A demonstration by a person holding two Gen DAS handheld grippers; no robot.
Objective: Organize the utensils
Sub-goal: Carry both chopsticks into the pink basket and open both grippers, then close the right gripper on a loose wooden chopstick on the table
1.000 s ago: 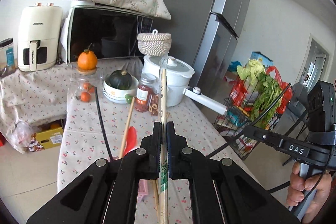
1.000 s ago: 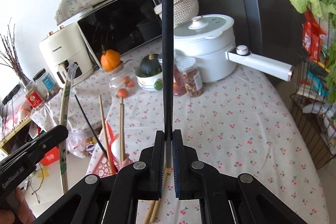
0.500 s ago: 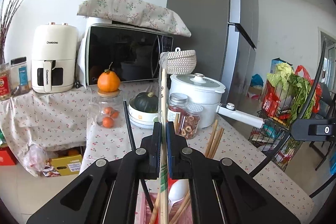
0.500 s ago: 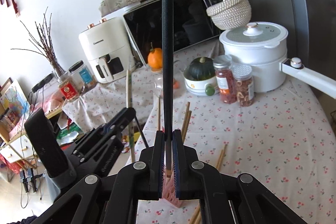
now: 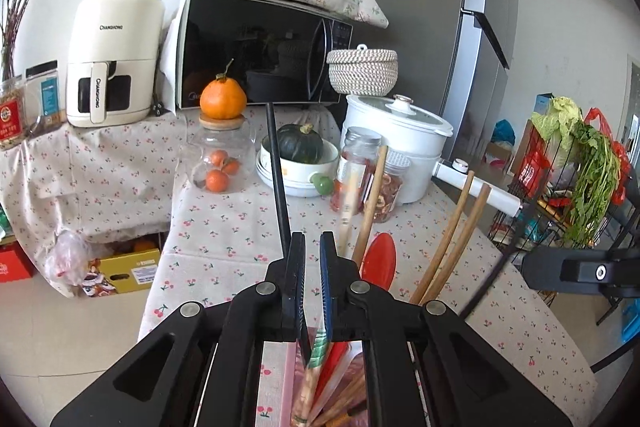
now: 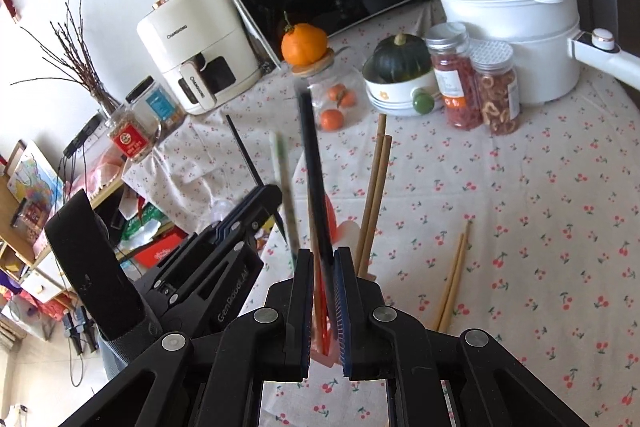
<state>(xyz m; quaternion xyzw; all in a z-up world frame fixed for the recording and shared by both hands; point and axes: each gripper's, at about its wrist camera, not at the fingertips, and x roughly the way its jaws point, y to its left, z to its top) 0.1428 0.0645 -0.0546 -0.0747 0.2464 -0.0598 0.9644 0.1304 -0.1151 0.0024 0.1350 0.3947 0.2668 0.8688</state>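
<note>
Item: pink holder point(image 6: 326, 351), standing near the table edge on the cherry-print cloth point(image 6: 520, 187), directly below both grippers. Contents: pair of wooden chopsticks point(image 5: 448, 239), red spoon point(image 5: 380, 259), thin black stick point(image 5: 278, 171), all leaning upright. Incoming, one: black chopstick point(image 6: 310, 155), between the jaws of the right gripper point(image 6: 323, 255), which have just been opening; a gap shows beside the stick, so it appears loose, lower end towards the holder. Incoming, two: pale chopstick with green band point(image 5: 348, 203), blurred and tilted just right of the left gripper point(image 5: 313, 243), whose jaws have likewise just been opening and now stand parted, no pad pressing on it. Outstanding: one wooden pair point(image 6: 452, 287) lying flat on the cloth beside the holder. Handling note: keep both grippers steady over the holder mouth until each stick settles, then lift straight up to avoid tipping the leaning contents. Surroundings: spice jars point(image 6: 476, 83), white pot point(image 6: 516, 7).
</note>
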